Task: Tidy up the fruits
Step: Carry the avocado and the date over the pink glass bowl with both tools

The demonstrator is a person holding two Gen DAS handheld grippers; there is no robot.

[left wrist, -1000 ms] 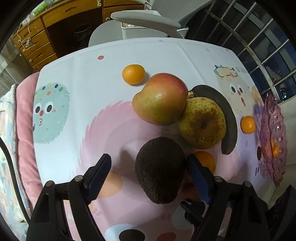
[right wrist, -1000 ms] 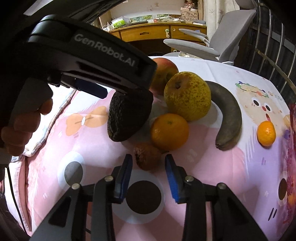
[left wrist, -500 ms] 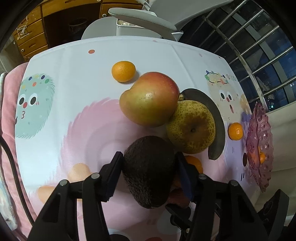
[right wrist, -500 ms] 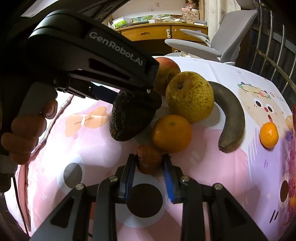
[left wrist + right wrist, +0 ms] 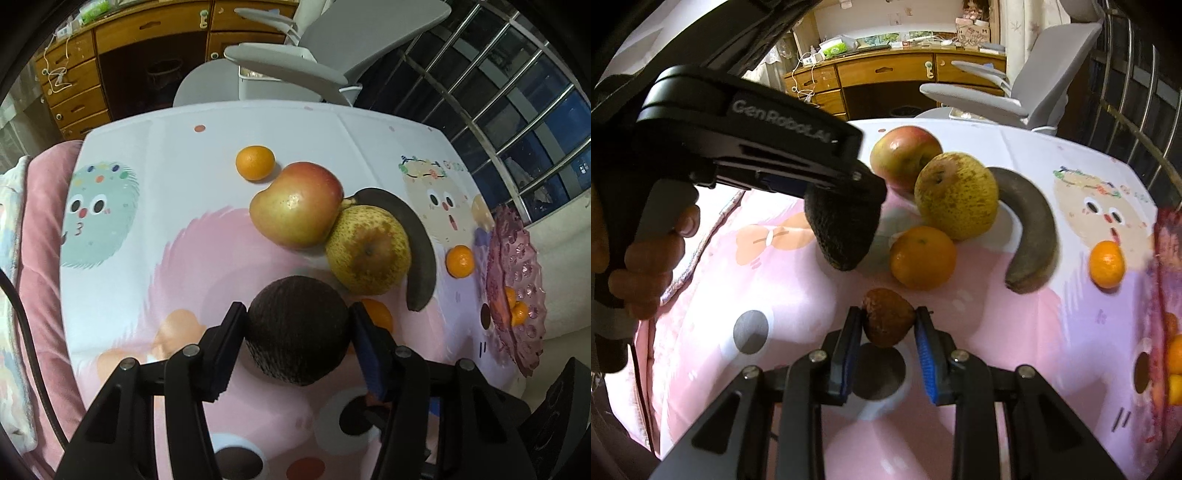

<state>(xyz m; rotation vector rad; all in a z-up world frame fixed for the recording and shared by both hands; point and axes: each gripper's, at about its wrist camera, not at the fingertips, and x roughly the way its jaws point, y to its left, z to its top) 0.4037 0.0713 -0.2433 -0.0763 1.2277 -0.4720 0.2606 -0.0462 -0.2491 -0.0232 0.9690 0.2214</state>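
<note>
My left gripper (image 5: 297, 332) is shut on a dark, rough avocado (image 5: 297, 334) and holds it just above the cloth; from the right wrist view the avocado (image 5: 844, 230) hangs below that gripper, which a hand grasps. My right gripper (image 5: 888, 326) is shut on a small brown wrinkled fruit (image 5: 886, 321). Behind them lie a red-green apple (image 5: 297, 205), a yellow pear (image 5: 369, 251), a blackened banana (image 5: 413, 251), and an orange (image 5: 922, 256). A small tangerine (image 5: 255, 162) sits farther back and another (image 5: 460, 261) beside a purple glass plate (image 5: 515, 288).
The purple plate at the right edge holds small orange fruits (image 5: 515, 308). A cartoon-print cloth (image 5: 147, 229) covers the table, with a pink cushion (image 5: 40, 258) along its left side. A grey chair (image 5: 295, 70), a wooden cabinet (image 5: 110, 55) and a barred window (image 5: 517, 92) lie beyond.
My left jaws closed on the avocado and lifted it slightly off the cloth. My right jaws closed on the small brown fruit.
</note>
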